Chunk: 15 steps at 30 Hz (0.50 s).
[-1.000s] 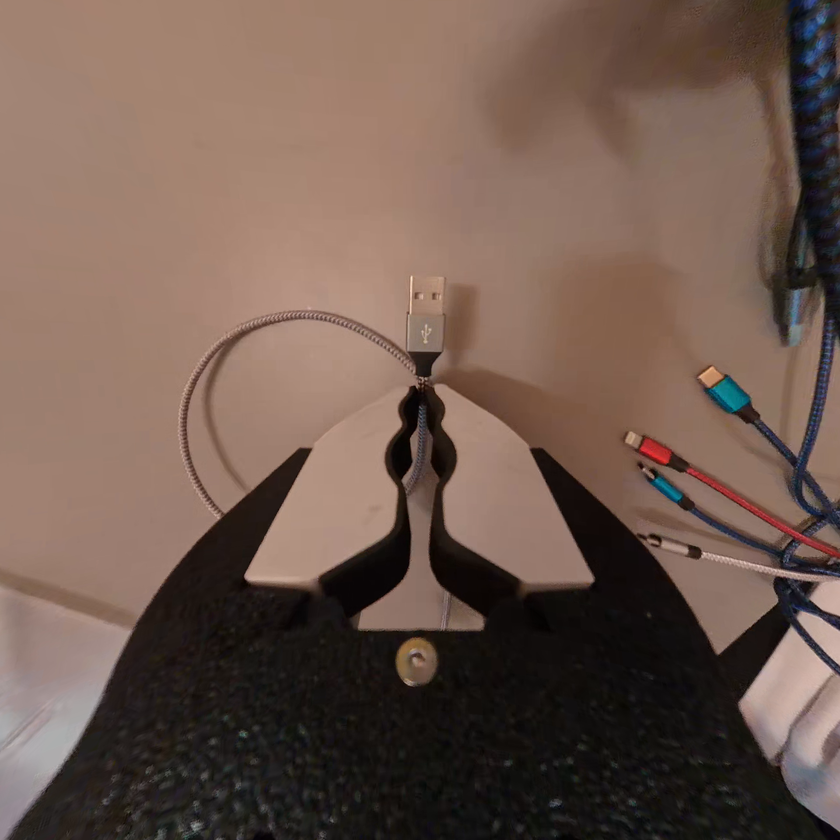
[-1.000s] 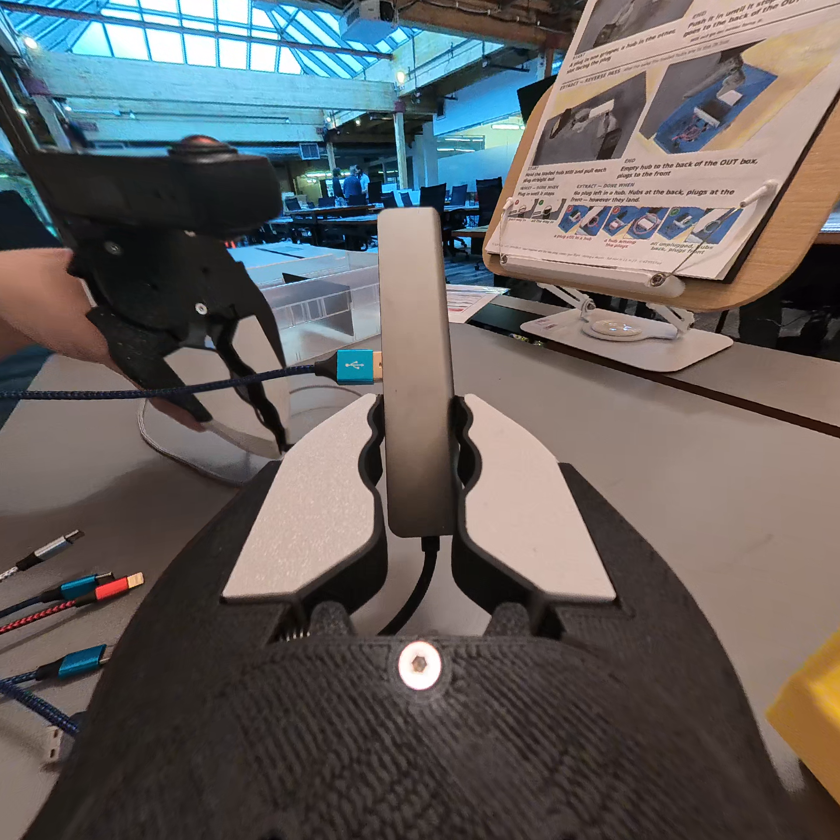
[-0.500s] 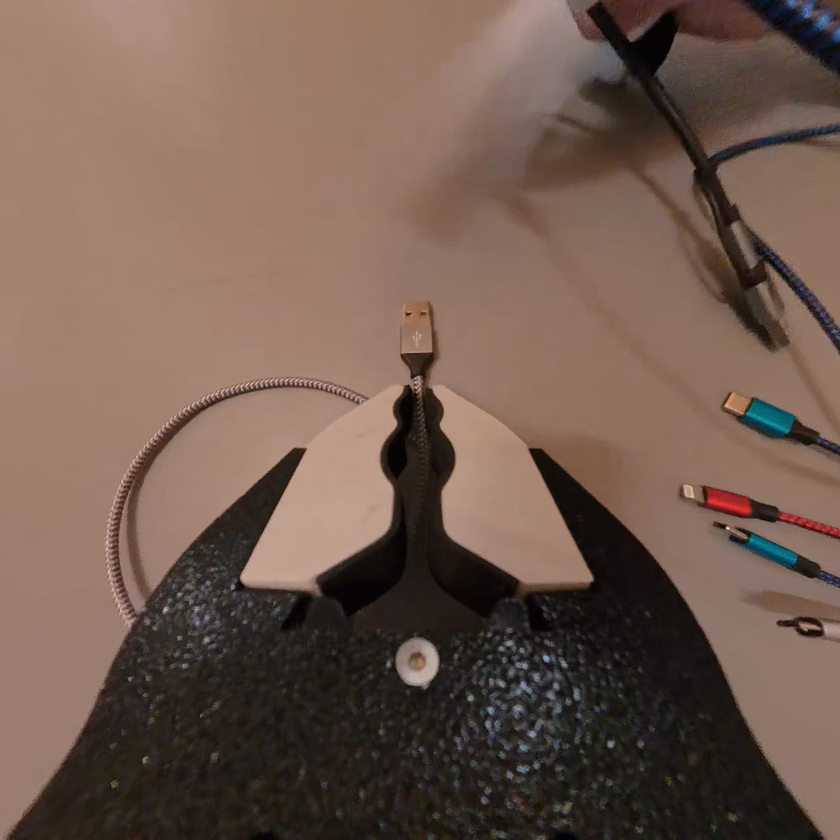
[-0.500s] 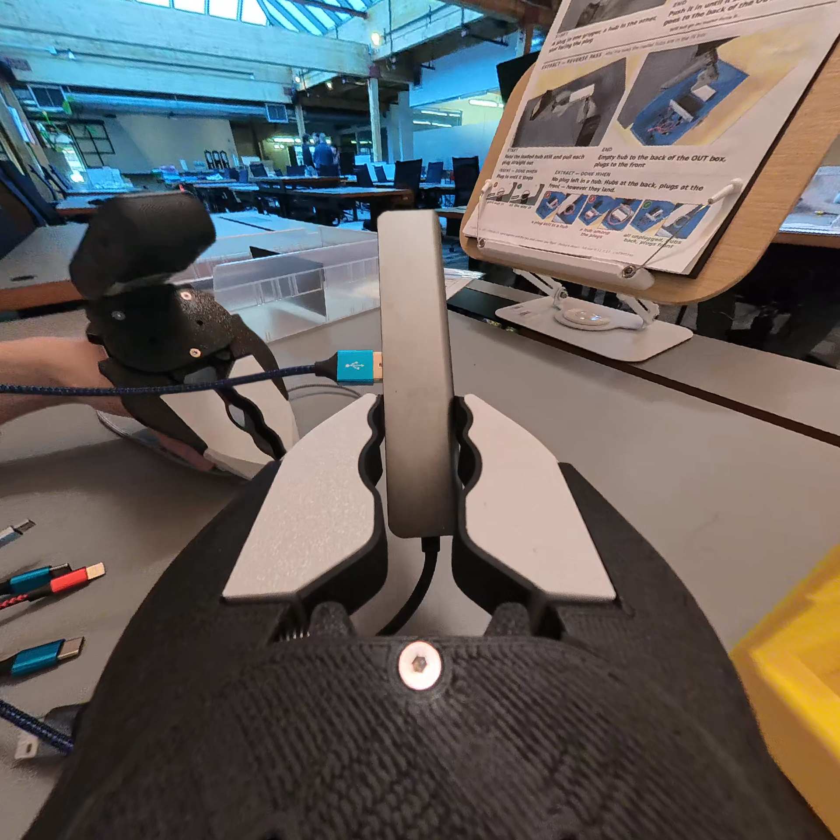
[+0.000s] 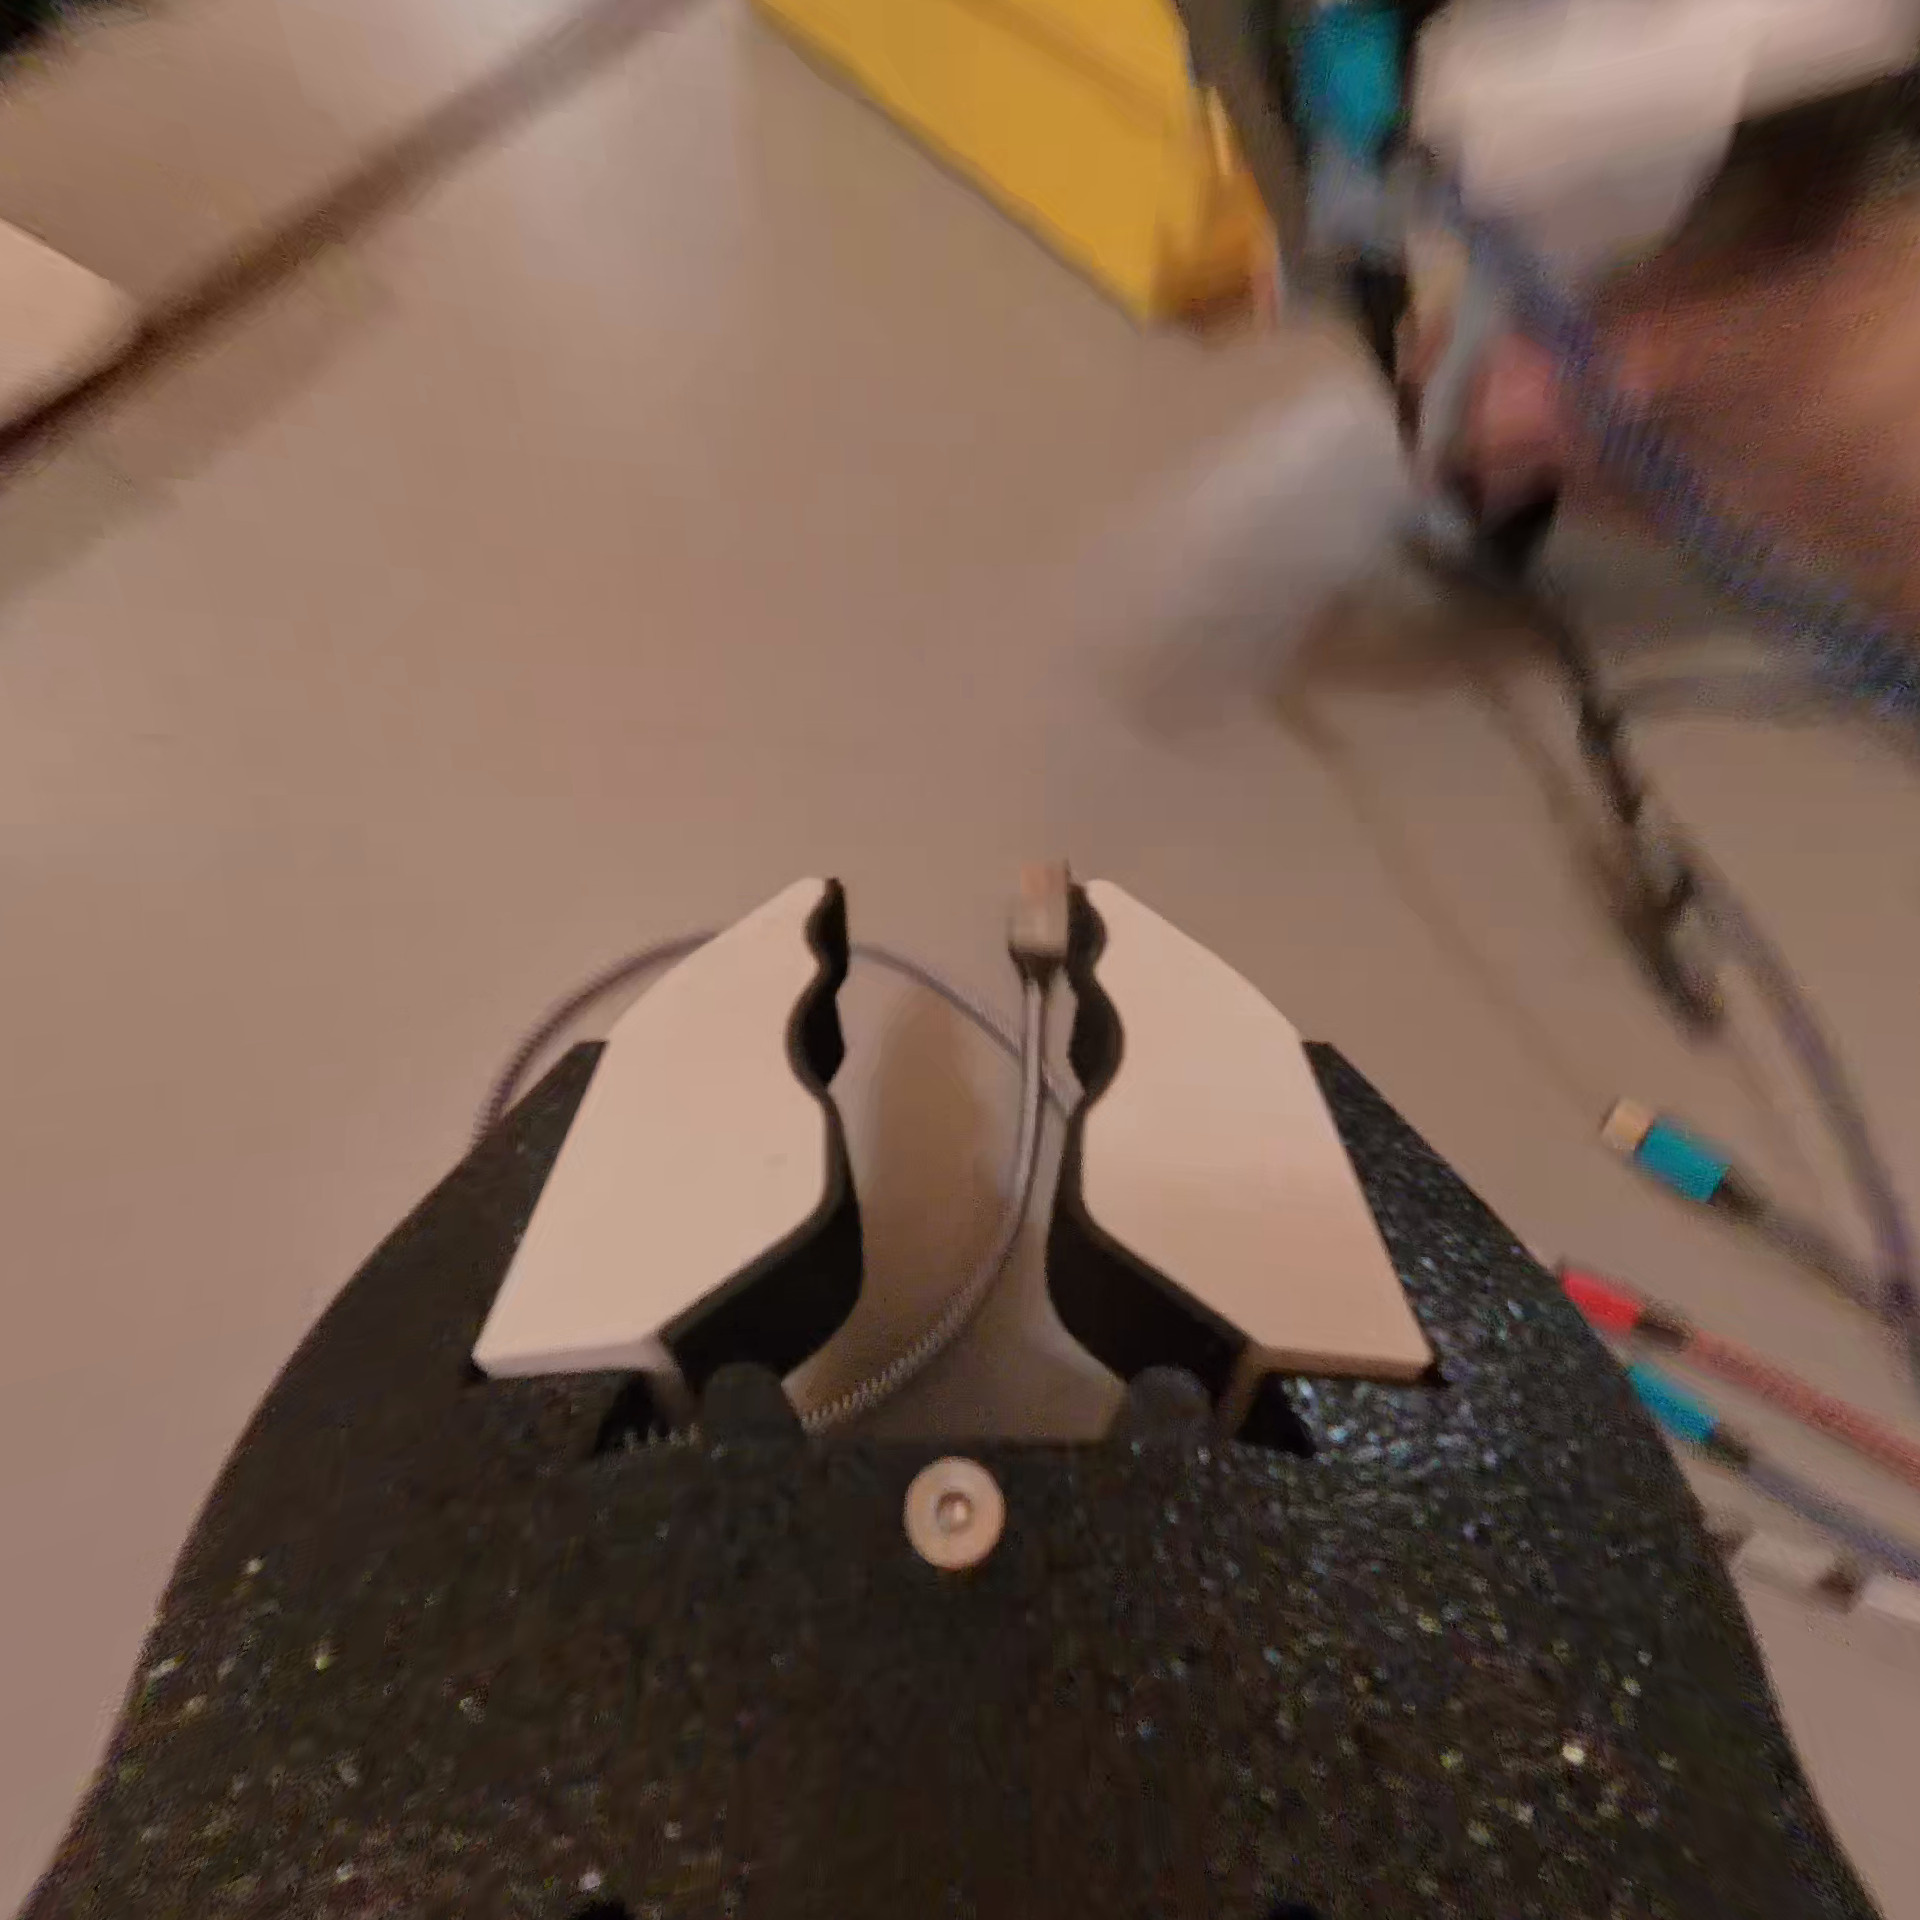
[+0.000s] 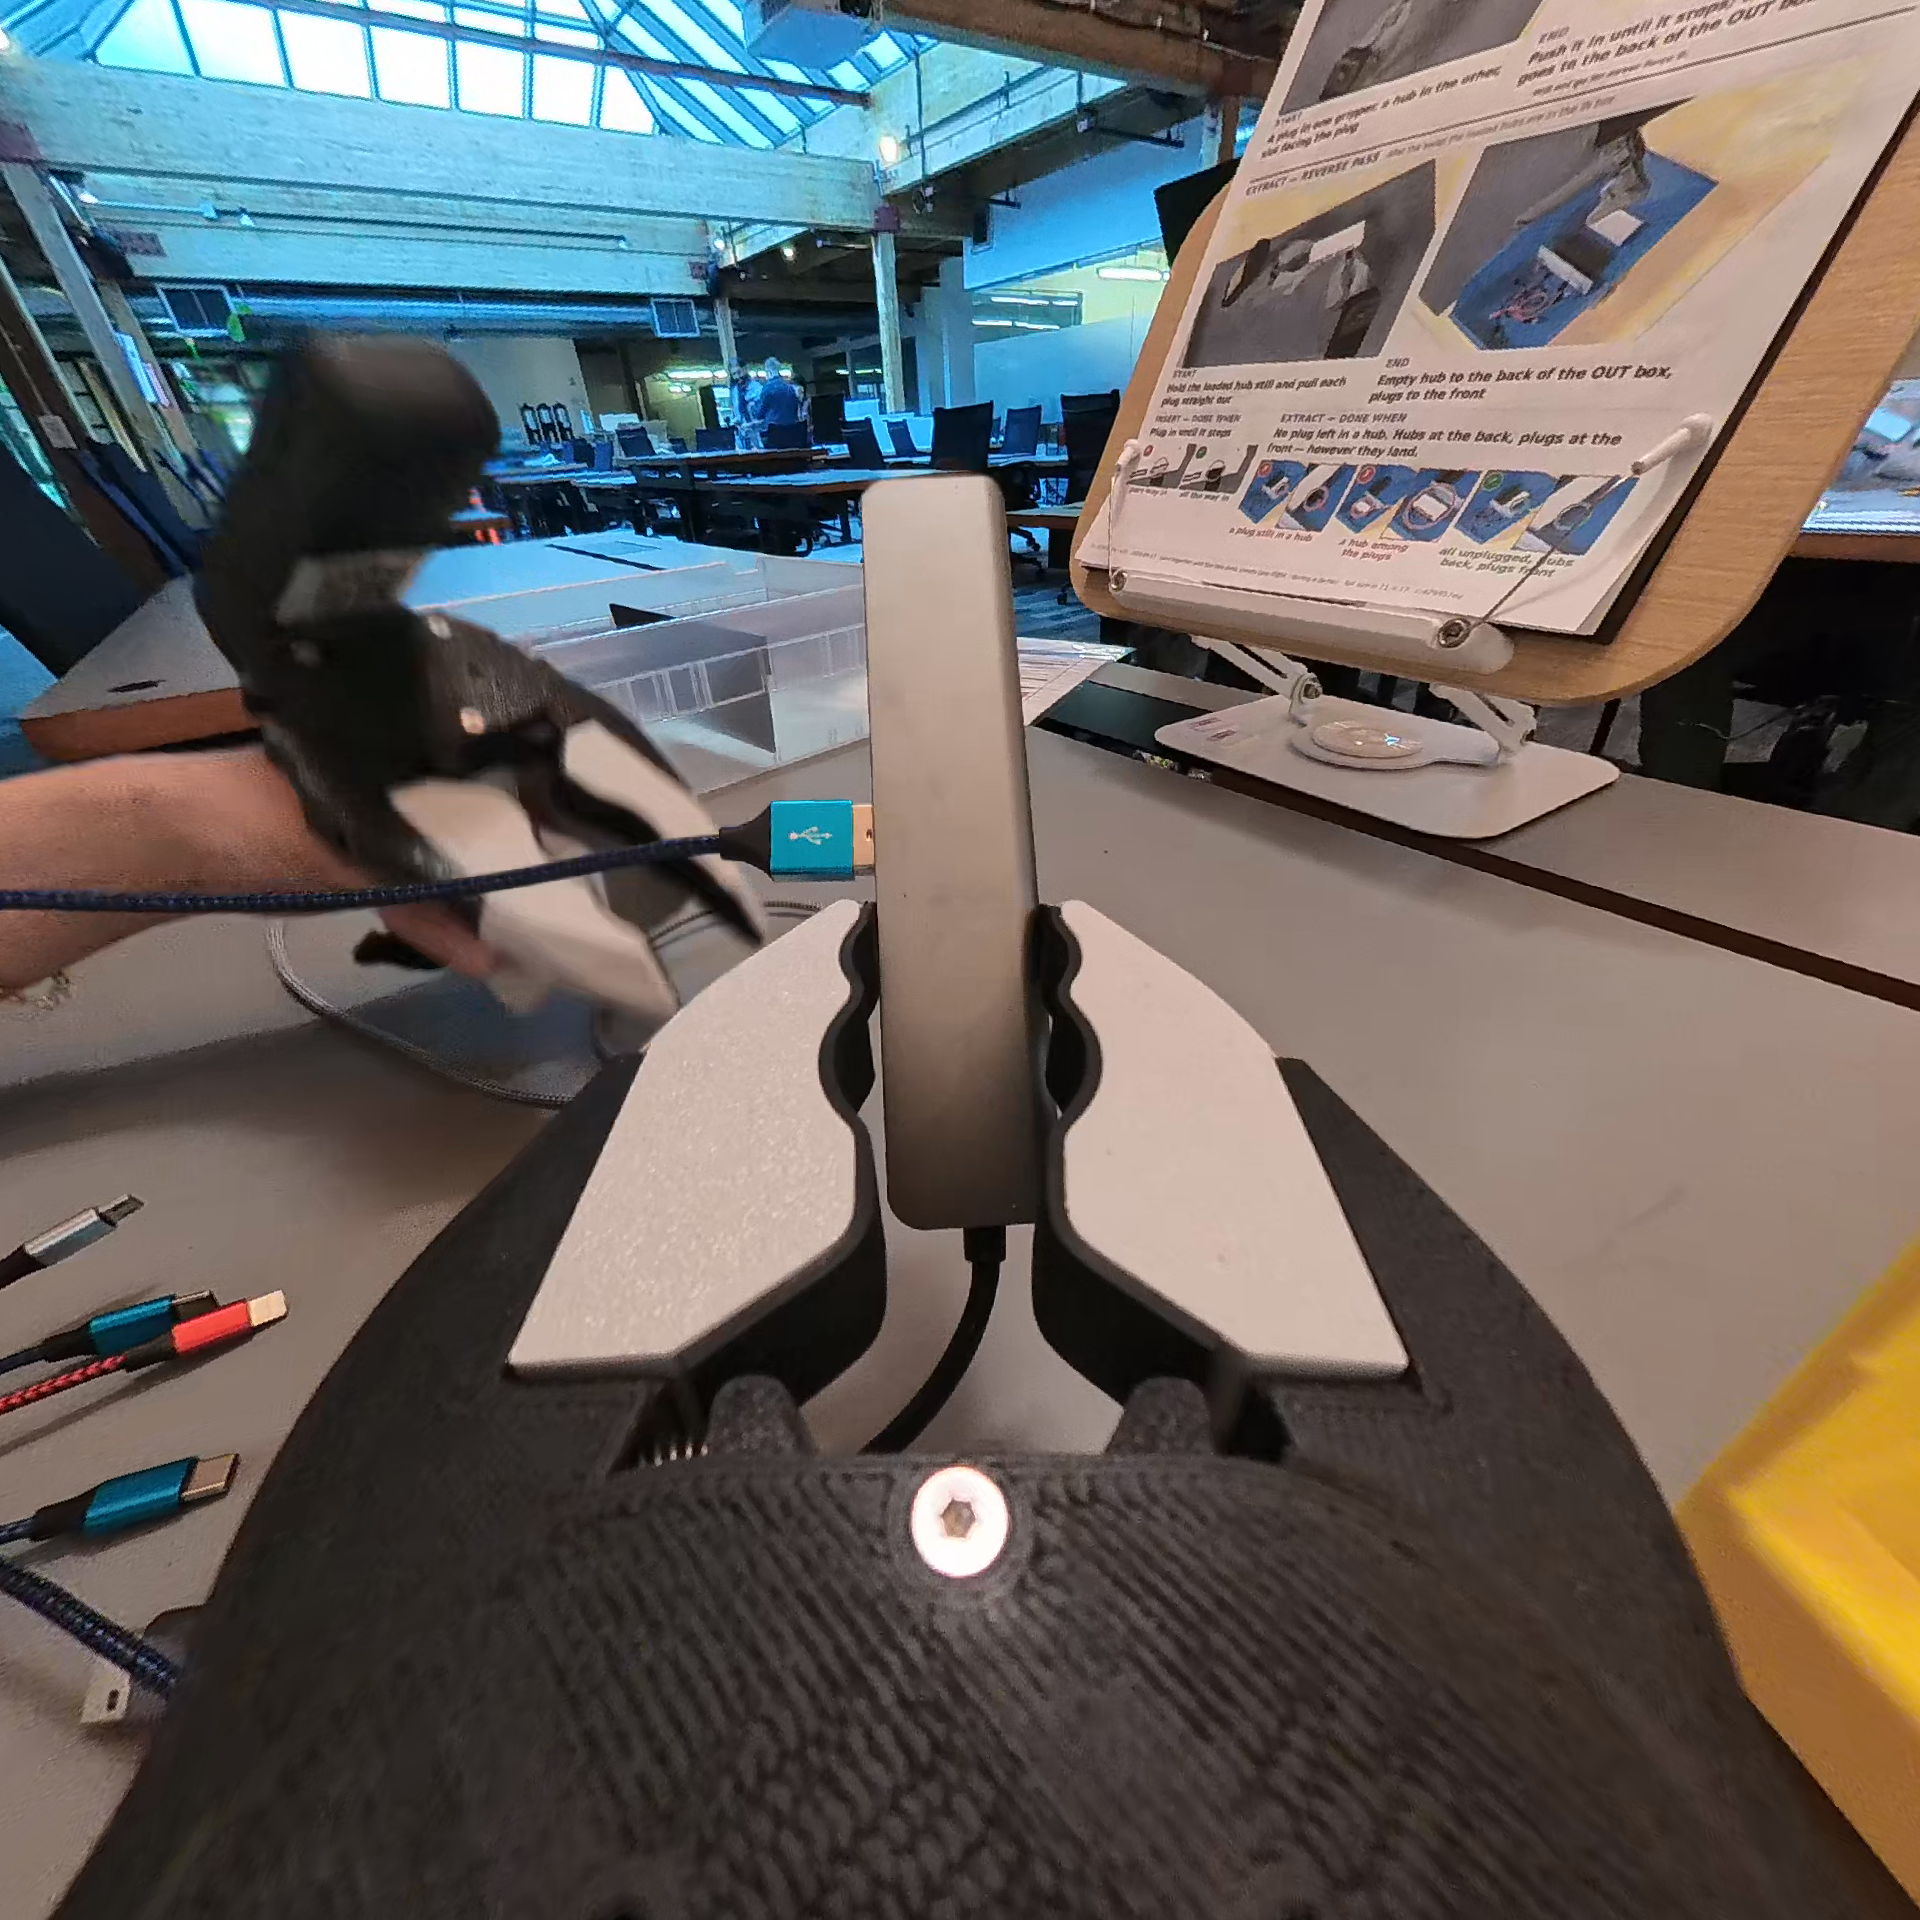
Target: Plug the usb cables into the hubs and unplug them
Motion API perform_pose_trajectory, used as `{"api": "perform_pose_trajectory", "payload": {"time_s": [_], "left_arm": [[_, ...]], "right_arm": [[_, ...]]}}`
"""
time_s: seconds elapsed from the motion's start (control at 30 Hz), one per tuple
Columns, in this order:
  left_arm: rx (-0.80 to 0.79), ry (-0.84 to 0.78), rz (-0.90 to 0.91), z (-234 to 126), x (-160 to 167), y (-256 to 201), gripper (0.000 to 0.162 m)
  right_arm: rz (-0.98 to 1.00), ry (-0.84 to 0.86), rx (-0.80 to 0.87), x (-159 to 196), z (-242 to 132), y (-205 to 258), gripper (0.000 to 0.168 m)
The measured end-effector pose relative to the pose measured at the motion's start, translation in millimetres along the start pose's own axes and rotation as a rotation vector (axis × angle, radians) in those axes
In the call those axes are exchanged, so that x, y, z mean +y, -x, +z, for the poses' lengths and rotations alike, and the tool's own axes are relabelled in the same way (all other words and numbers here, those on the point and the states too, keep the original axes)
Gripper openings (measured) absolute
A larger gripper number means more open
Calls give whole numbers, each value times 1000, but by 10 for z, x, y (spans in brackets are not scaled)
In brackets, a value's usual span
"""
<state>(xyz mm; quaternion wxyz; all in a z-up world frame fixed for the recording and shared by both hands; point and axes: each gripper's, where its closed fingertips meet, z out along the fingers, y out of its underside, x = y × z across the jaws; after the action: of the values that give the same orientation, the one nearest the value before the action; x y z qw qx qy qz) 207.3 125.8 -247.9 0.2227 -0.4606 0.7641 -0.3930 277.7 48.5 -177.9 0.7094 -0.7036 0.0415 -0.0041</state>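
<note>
My left gripper [image 5: 956,904] is open over the table. The grey braided USB cable [image 5: 1023,1132] lies loose between the fingers, its grey plug [image 5: 1042,914] beside the right fingertip, with no pad pressing on it. The view is blurred. My right gripper [image 6: 956,914] is shut on a grey hub [image 6: 945,831] and holds it upright. A blue USB plug [image 6: 810,840] on a dark blue braided cable sits in the hub's left side. The left gripper [image 6: 665,956] shows to the left of the hub, open and blurred, held by a hand.
Loose cable ends with blue and red plugs lie on the table [image 5: 1673,1164] [image 6: 177,1330]. A yellow bin [image 5: 1039,135] [image 6: 1829,1507] stands at the right. A document stand [image 6: 1507,364] and clear plastic bins [image 6: 707,644] are behind. The tips of one gripper are about 12 centimetres away from the tips of the other.
My left gripper, shut on the grey braided cable behind its plug, has opened and let it go, and has swung towards the hub. The right gripper keeps the hub still.
</note>
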Motion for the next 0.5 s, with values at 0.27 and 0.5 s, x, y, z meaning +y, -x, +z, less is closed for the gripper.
{"api": "perform_pose_trajectory", "payload": {"time_s": [0.27, 0.5], "left_arm": [[100, -400, -407, -364, -1276, -19, 68], [282, -239, -593, 132, -1208, -226, 15]], "right_arm": [[-53, 7, -37, 10, 25, 95, 30], [-120, 36, -54, 52, 53, 183, 30]]}}
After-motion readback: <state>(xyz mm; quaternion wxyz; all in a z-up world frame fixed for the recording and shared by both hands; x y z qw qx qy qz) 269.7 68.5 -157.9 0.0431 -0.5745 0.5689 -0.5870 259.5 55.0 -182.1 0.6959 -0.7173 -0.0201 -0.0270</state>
